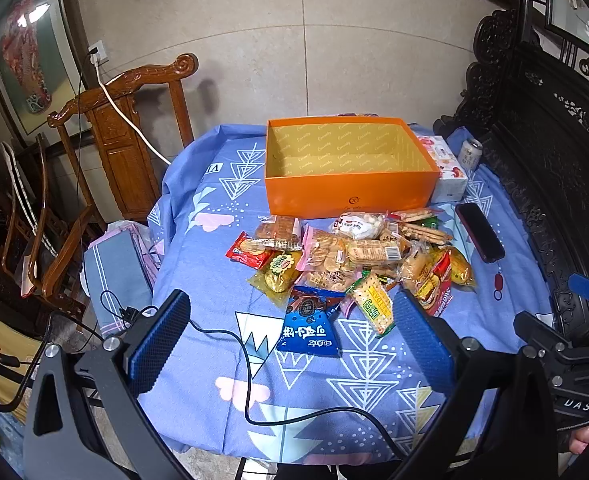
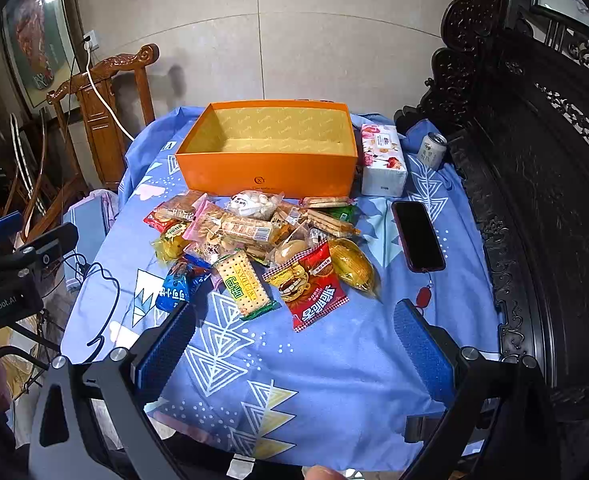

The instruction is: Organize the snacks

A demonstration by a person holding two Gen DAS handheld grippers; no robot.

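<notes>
Both grippers, left and right, spread wide, holding nothing, above the blue cloth. Snack pile lies on cloth just in front of the orange box; box has nothing inside.

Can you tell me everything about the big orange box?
The orange box is a wide, open-topped rectangle that looks like cardboard, glossy orange outside with a small logo on its front wall, yellow patterned lining inside. It looks empty. It sits upright at the far side of the blue patterned cloth, behind the snack pile, with a flowery tissue pack close on its right.
</notes>
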